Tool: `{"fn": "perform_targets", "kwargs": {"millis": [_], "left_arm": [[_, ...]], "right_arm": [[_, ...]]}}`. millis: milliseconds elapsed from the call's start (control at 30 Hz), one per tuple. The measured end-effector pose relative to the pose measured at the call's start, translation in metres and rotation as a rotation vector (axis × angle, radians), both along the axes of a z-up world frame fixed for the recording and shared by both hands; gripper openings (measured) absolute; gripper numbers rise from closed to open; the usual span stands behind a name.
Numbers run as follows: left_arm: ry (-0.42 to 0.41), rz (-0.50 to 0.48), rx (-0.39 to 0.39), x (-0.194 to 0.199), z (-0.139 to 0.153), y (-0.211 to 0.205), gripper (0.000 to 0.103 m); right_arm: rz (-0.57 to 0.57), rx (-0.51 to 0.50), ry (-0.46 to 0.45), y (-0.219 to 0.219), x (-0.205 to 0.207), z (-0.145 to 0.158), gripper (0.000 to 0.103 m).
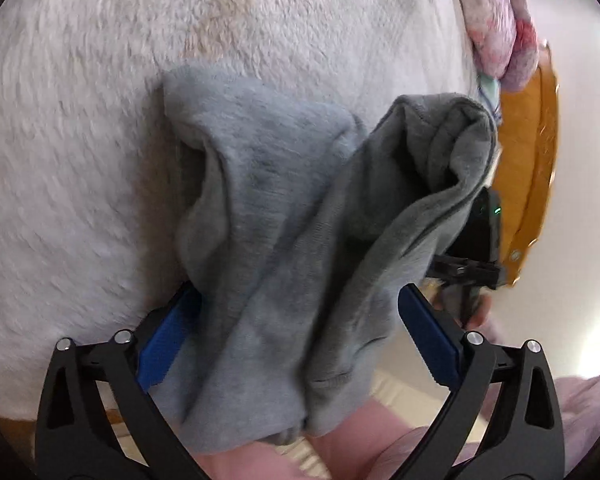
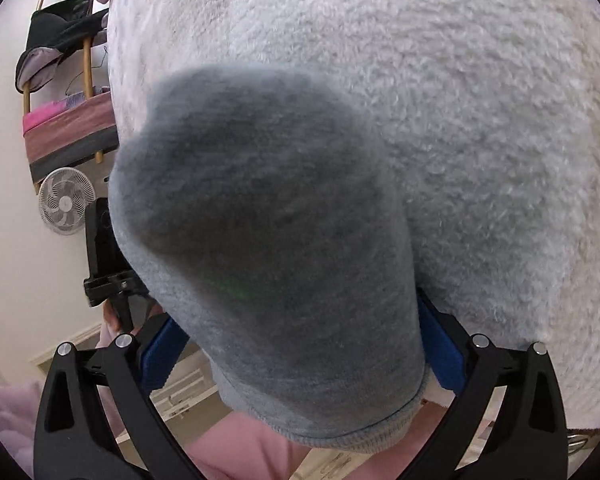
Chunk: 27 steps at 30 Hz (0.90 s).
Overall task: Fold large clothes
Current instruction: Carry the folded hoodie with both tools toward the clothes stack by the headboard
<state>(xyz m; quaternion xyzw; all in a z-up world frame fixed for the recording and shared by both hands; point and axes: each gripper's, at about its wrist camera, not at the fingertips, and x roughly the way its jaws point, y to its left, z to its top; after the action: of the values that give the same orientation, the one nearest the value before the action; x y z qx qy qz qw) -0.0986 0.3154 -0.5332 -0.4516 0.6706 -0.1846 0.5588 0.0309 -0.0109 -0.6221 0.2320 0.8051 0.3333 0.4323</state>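
Covering most of both views, a white fleece blanket [image 1: 100, 160] lies under the grey garment [image 1: 268, 240], which is bunched on it and drapes toward the cameras. Both grippers point down at a slant. The left gripper [image 1: 300, 344] has its blue fingers [image 1: 168, 344] spread wide around the cloth. The right gripper [image 2: 300, 344] straddles the garment too; whether it pinches cannot be told.

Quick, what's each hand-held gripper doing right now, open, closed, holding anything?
Left hand-held gripper: open wide, grey garment lying loose between the blue pads.
Right hand-held gripper: looks open, grey cloth draped between its fingers; no grip visible.
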Motion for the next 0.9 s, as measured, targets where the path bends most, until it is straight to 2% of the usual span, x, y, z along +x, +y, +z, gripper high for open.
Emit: {"fn": "perform_targets", "kwargs": {"millis": [67,233,300,400,467,500,533,567,600,667,767,833,900], "left_arm": [[-0.014,-0.014,0.085,-0.005,0.004,0.005,0.098],[-0.058,0.035,0.156,-0.007,0.008,-0.003,0.098],[-0.081,0.092,0.177,-0.016,0.015,-0.007,0.098],[-0.065,0.165,0.242,-0.025,0.02,-0.016,0.098],[-0.034,0.178,0.227,-0.023,0.018,-0.021,0.098],[-0.01,0.198,0.165,-0.023,0.017,-0.021,0.095],[0.012,0.237,0.041,-0.023,0.015,-0.021,0.065],[0.051,0.292,-0.03,-0.025,0.014,-0.017,0.055],[0.061,0.299,-0.057,-0.024,0.014,-0.014,0.051],[0.026,0.241,-0.014,-0.023,0.026,-0.017,0.045],[0.031,0.23,0.017,-0.016,0.045,-0.021,0.04],[0.008,0.221,0.056,-0.002,0.062,-0.029,0.039],[-0.018,0.222,0.059,0.001,0.086,-0.036,0.039]], "right_arm": [[0.03,0.006,-0.003,-0.005,0.0,0.0,0.097],[-0.028,0.005,0.014,-0.008,-0.001,-0.013,0.097],[-0.052,-0.007,-0.001,-0.009,-0.003,-0.011,0.097],[-0.117,-0.046,-0.048,-0.011,-0.01,-0.004,0.097],[-0.141,-0.1,-0.068,-0.009,-0.013,0.002,0.097],[-0.151,-0.12,-0.052,-0.007,-0.013,0.002,0.097],[-0.147,-0.117,-0.039,-0.006,-0.012,0.002,0.097],[-0.136,-0.097,-0.015,-0.005,-0.011,0.001,0.095],[-0.132,-0.069,0.023,-0.007,-0.009,-0.001,0.093],[-0.133,-0.051,0.056,-0.003,-0.004,0.002,0.084],[-0.123,-0.05,0.039,-0.002,-0.006,0.02,0.072],[-0.142,-0.045,0.029,-0.003,-0.01,0.038,0.069],[-0.156,-0.049,0.005,-0.007,-0.013,0.062,0.069]]}}
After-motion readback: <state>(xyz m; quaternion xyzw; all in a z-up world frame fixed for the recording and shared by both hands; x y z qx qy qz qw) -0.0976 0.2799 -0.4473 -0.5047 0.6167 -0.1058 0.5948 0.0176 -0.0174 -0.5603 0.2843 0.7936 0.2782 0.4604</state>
